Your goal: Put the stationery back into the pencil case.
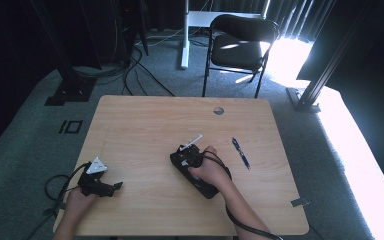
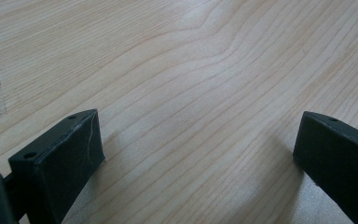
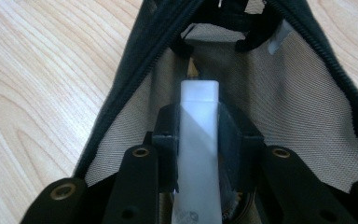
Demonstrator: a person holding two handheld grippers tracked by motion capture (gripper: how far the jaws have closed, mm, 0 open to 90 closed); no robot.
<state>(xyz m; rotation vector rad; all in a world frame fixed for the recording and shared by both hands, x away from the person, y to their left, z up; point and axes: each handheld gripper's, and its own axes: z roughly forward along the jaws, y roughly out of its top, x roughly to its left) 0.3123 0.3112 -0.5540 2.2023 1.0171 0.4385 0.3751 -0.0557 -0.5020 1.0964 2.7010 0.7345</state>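
Right gripper view: my right gripper [image 3: 198, 140] has its jaws clamped on a white translucent plastic pen [image 3: 196, 140], tip inside the open black mesh pencil pouch [image 3: 303, 116]. Insertion is under way, I judge; next, push deeper and release. Left gripper [image 2: 196, 154], well apart from the pouch, is spread and empty.

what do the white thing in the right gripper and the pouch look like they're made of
The flat white translucent stick looks like frosted plastic: light glows through its smooth, matte body. The black zippered pouch looks like fabric, with a fine woven beige mesh lining and a toothed zip along its rim.
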